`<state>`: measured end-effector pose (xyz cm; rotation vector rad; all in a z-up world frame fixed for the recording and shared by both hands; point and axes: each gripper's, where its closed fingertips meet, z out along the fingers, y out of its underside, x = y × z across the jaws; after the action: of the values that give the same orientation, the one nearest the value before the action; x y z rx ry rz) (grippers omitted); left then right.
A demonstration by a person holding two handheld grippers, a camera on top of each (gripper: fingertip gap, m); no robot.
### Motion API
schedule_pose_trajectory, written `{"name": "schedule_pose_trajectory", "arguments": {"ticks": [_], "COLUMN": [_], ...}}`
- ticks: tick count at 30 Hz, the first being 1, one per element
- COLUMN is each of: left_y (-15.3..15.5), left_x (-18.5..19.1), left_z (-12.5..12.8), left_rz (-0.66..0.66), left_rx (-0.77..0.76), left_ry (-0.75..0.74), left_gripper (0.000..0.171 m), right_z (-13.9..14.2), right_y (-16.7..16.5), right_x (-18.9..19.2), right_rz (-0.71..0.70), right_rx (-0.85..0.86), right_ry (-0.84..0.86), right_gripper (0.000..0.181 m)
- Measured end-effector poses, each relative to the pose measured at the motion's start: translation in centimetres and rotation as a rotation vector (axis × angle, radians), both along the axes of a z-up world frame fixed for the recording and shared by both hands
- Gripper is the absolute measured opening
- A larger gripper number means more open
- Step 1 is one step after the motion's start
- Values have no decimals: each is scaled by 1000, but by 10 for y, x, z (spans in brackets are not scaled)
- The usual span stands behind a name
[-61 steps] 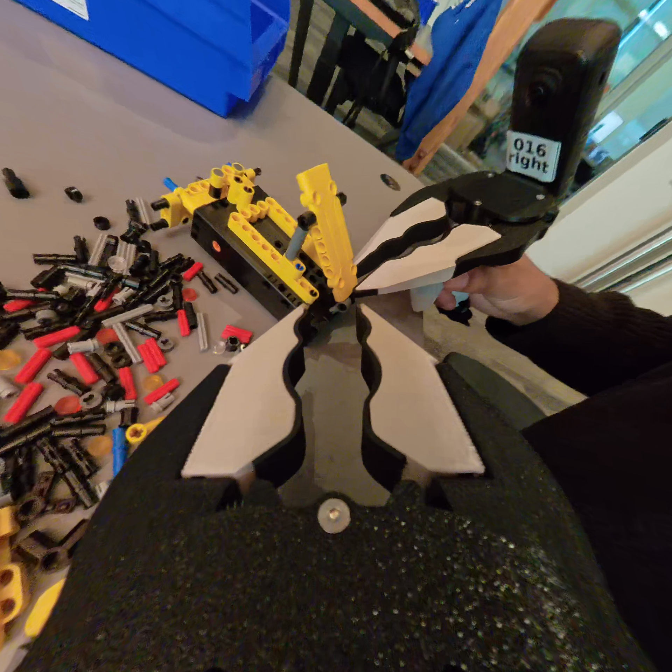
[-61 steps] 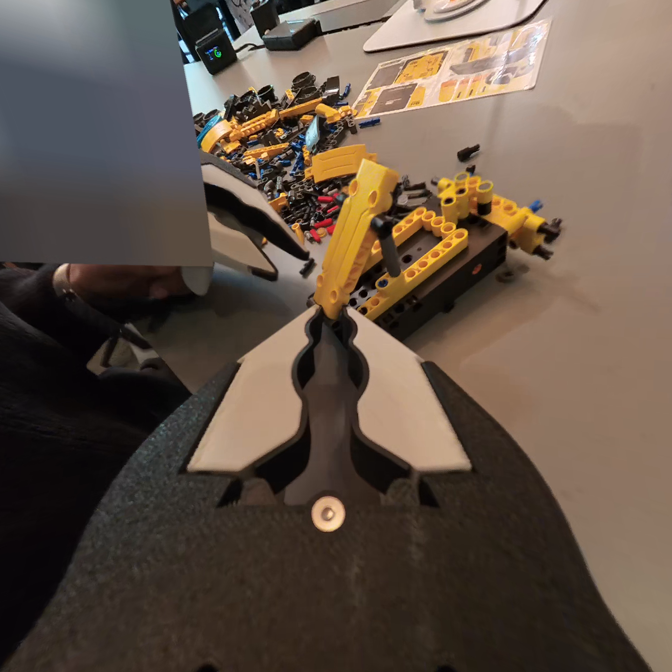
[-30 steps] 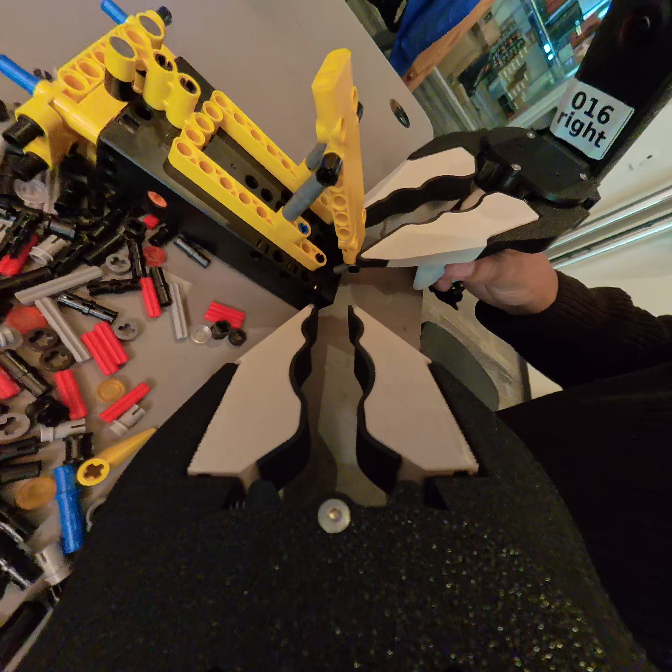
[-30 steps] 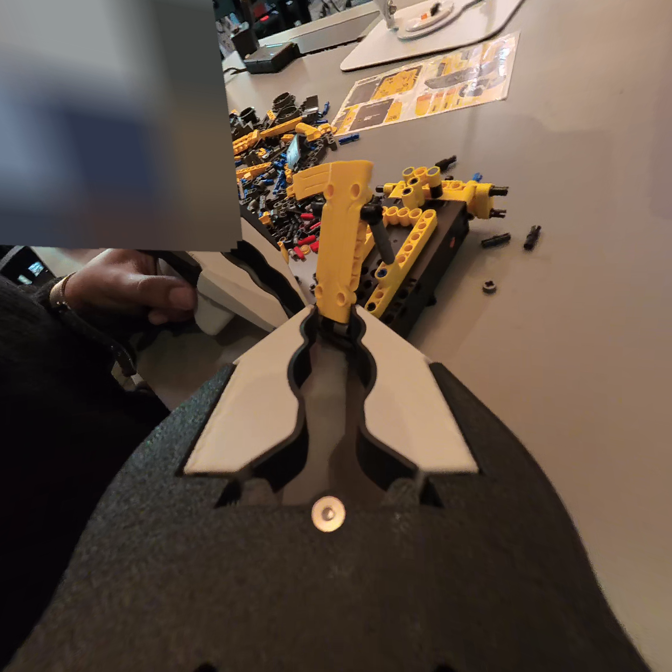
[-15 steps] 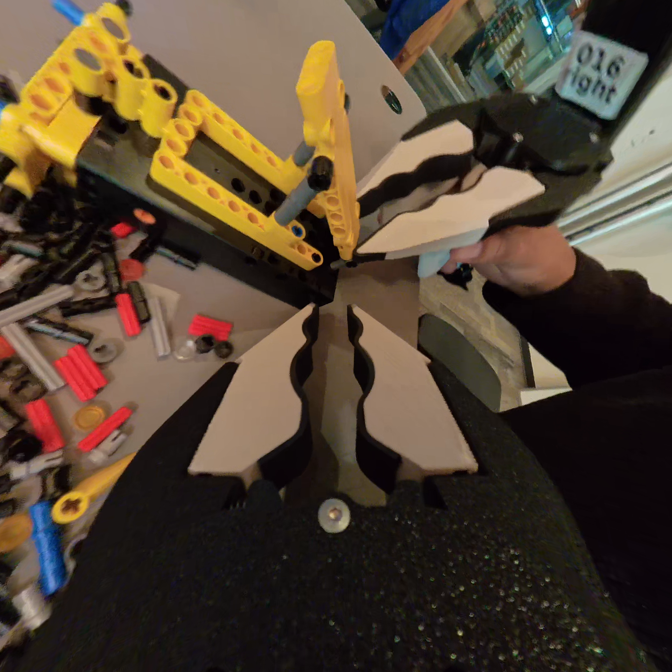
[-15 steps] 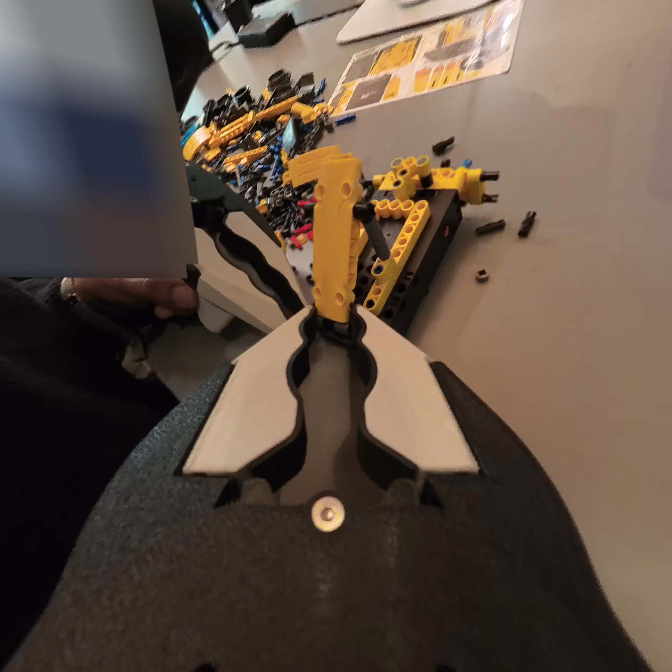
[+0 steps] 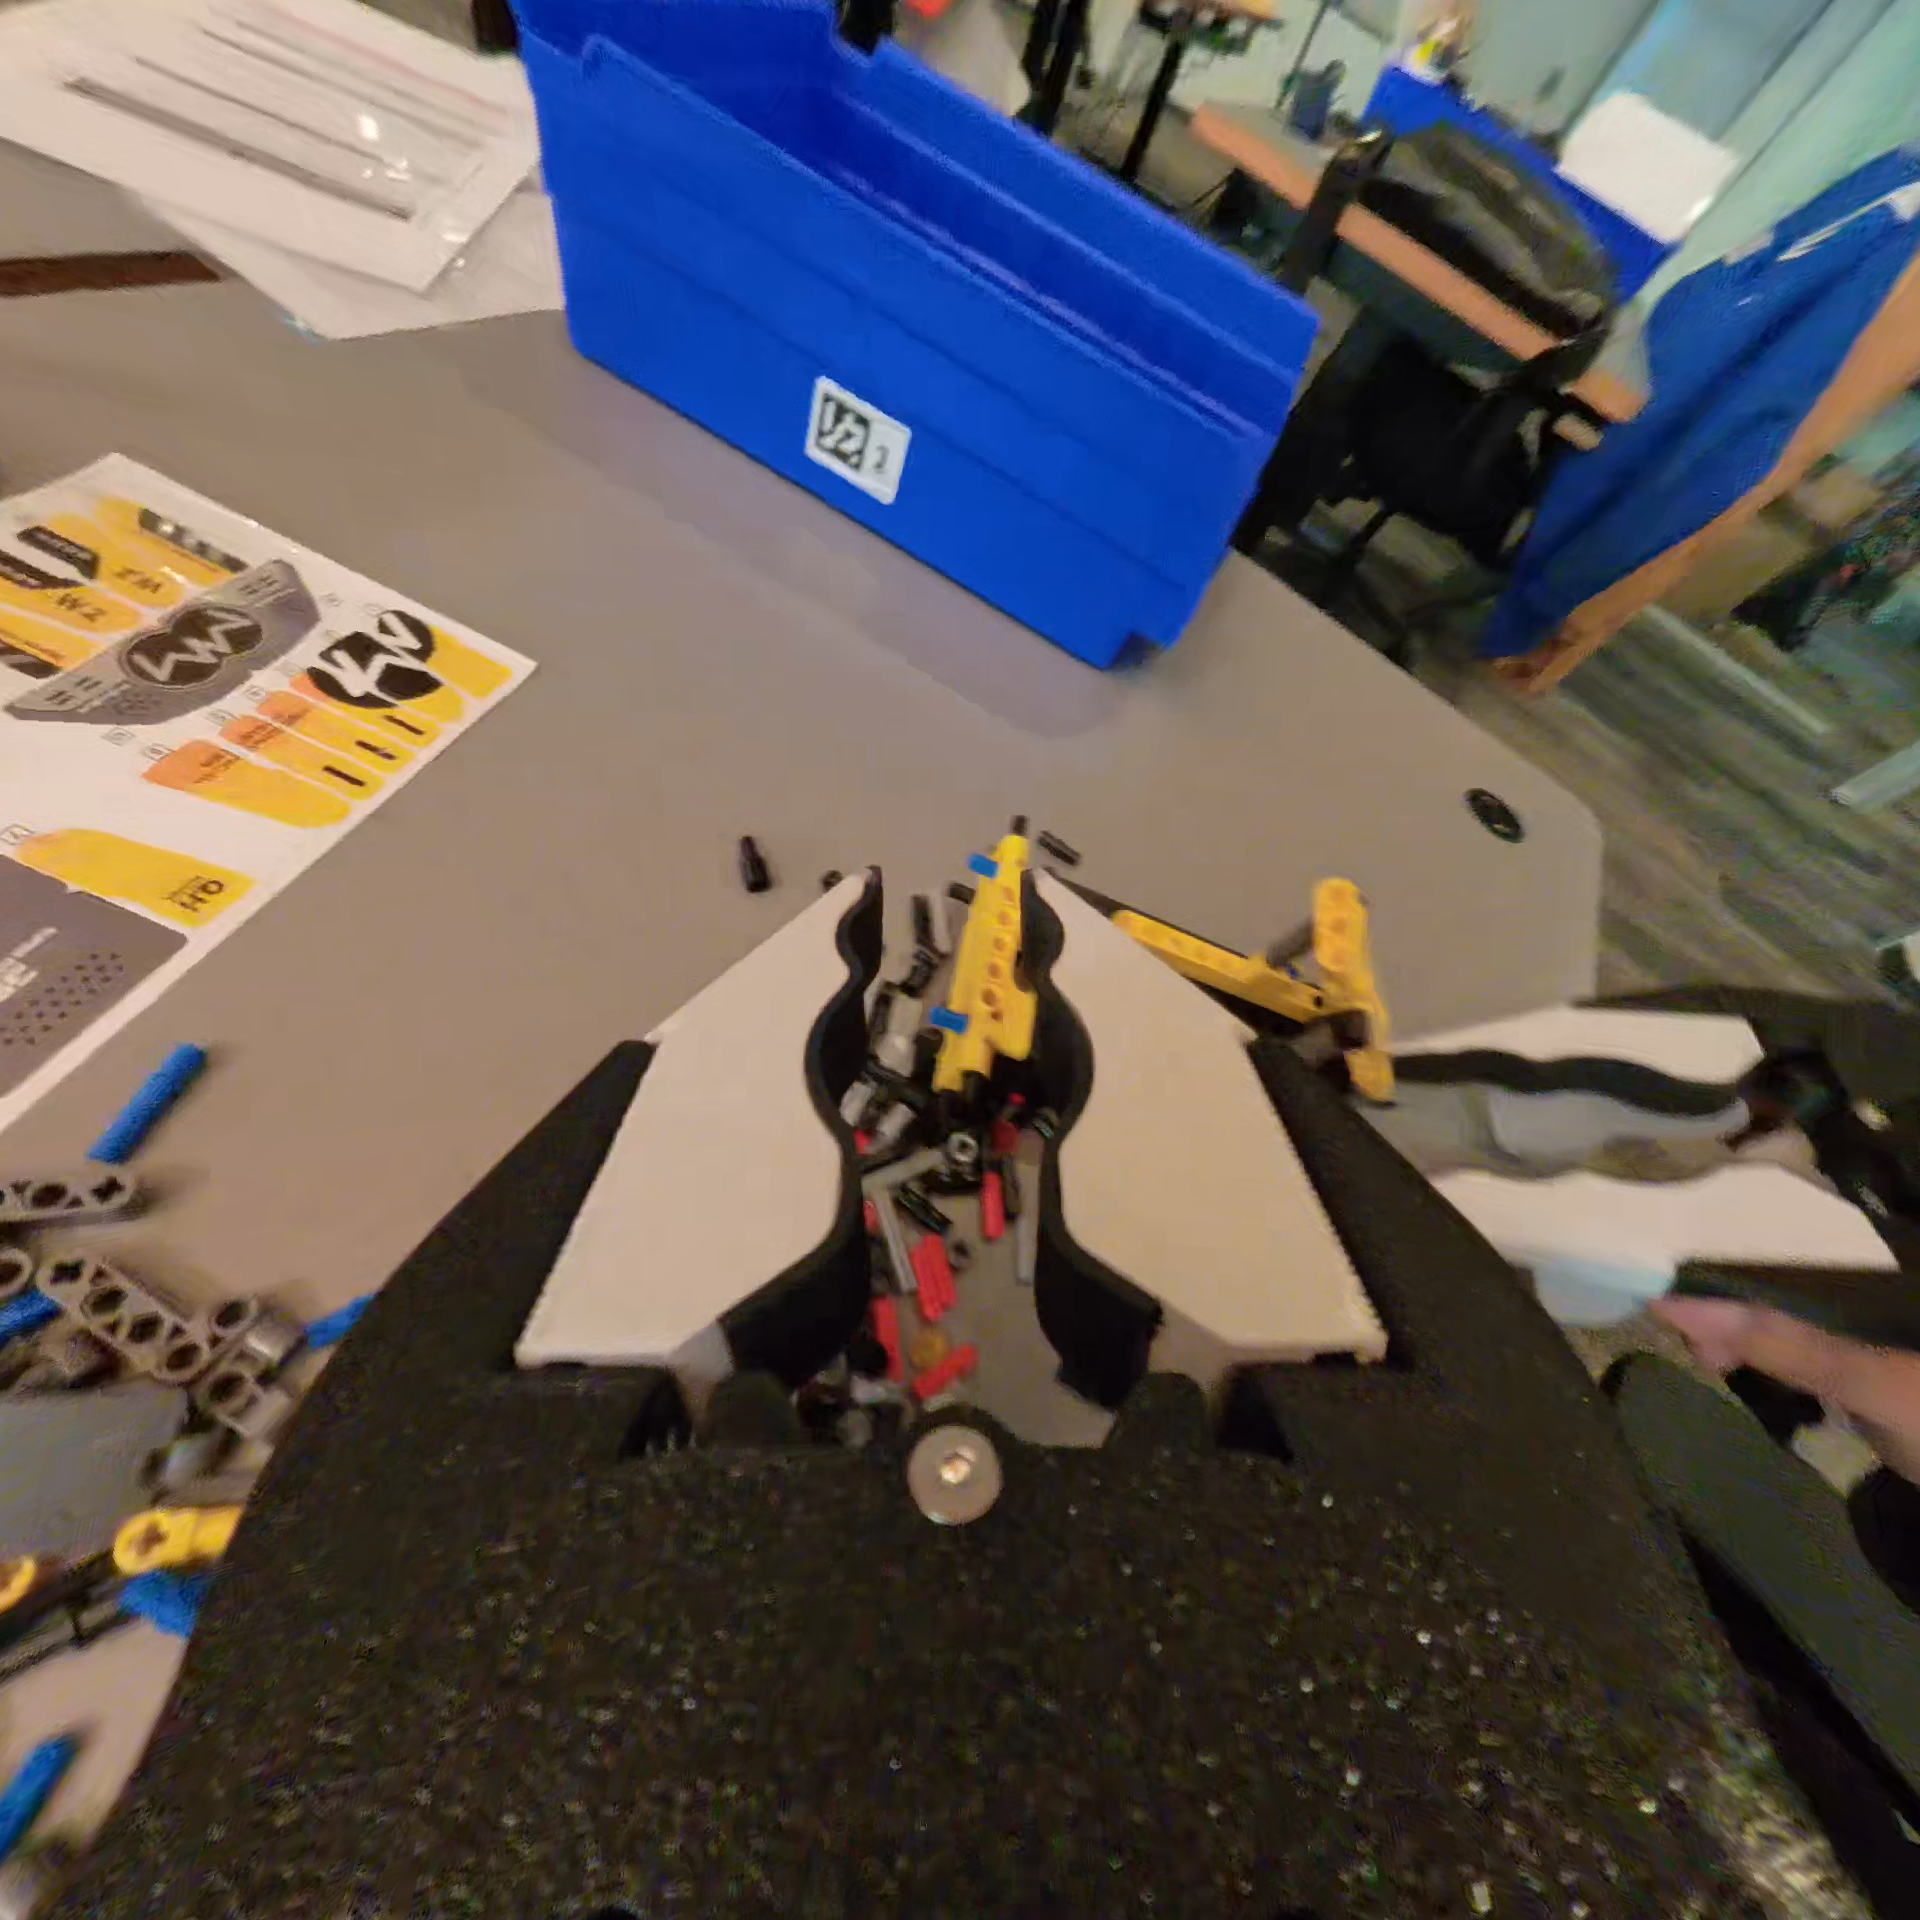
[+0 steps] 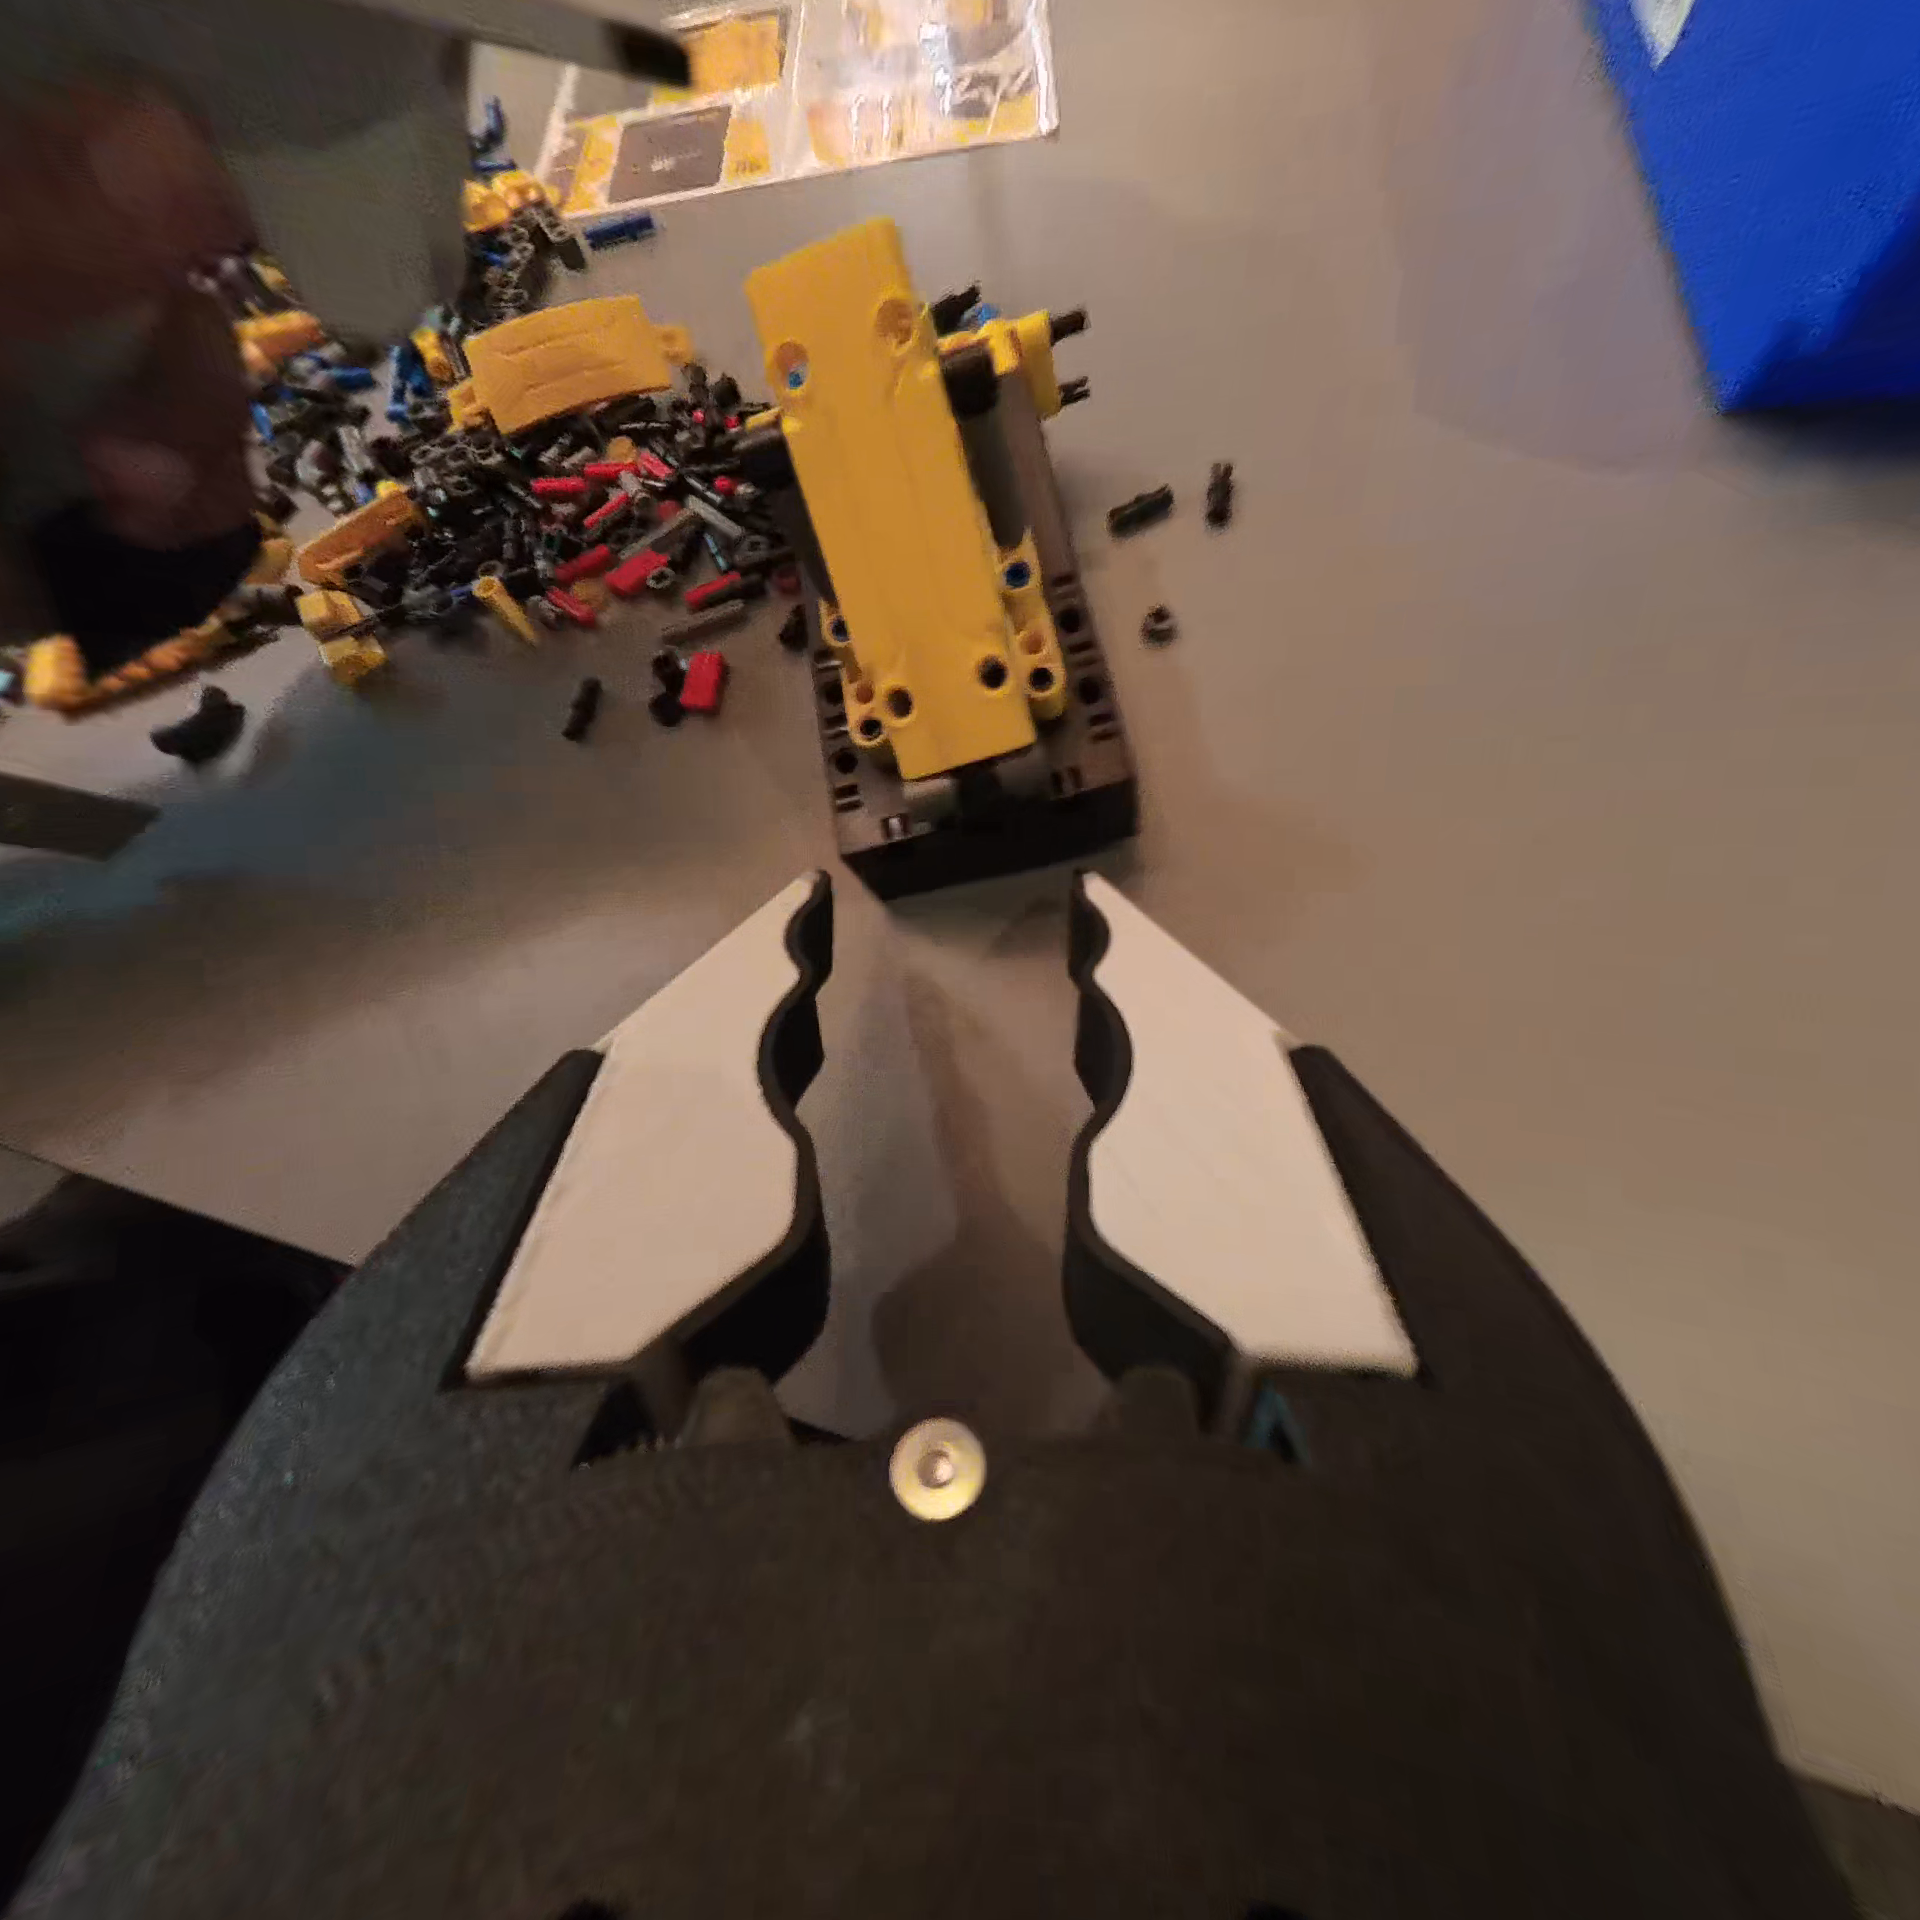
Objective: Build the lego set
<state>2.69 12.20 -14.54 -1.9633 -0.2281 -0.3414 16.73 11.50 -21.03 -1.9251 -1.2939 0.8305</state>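
I hold both grippers over a grey table [image 8: 1558,831] strewn with toy building parts. My right gripper [image 8: 948,894] hangs with its fingers spread and empty, just short of the near end of a black-and-yellow model [image 8: 935,582], which rests on the table with a long yellow panel [image 8: 894,488] lying along its top. My left gripper [image 7: 951,883] is also spread and grips nothing, hovering above a heap of small loose pieces [image 7: 925,1195], with one end of the model showing between its fingers. A blue bin [image 7: 914,343] and a printed sheet [image 7: 208,707] lie farther back. To handle the model well, I judge I should square the right fingers across its narrow black base and close there, not on the hinged panel.
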Motion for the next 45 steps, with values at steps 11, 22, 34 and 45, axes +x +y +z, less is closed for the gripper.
{"name": "schedule_pose_trajectory", "arguments": {"ticks": [11,22,34,45], "left_y": [-1,-29,-3,-22], "left_x": [53,113,111,93], "left_z": [-47,-6,-28,7], "left_rz": [-184,-414,-315,-271], "left_rx": [-209,-79,-16,164], "left_ry": [-202,-283,5,-102], "left_gripper": [6,17,84,84], "right_z": [-3,21,10,-2], "right_y": [27,80,74,-48], "right_x": [17,50,37,58], "right_rz": [-84,-131,-40,458], "right_rx": [26,28,37,70], "right_ry": [43,174,136,71], "right_gripper": [9,8,20,38]}}
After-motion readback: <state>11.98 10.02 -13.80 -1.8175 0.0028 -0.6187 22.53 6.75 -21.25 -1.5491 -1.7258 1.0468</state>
